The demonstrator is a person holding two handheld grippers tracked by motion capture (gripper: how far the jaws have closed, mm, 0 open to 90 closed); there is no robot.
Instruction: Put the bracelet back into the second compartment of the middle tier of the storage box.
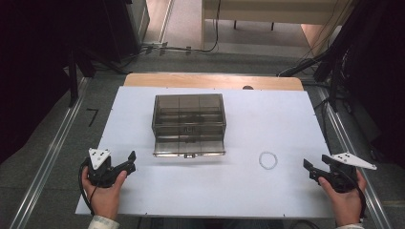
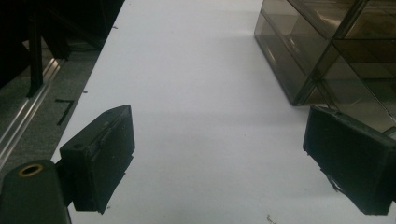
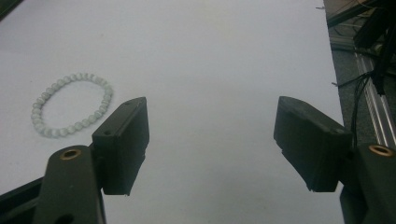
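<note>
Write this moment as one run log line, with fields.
left gripper: open, empty | right gripper: open, empty | pale bead bracelet: on white table | smoky plastic drawer box: bottom drawer open

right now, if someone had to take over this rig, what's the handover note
Left gripper: open, empty, near the table's left front, jaws toward the drawer box.
Right gripper: open, empty, at the right front.
Bead bracelet: flat on the white table, between the box and the right gripper, untouched.
Drawer box: mid-table, its bottom drawer looks pulled out a little.
Done: nothing picked up.
Left: probably take the bracelet and put it in the box.
</note>
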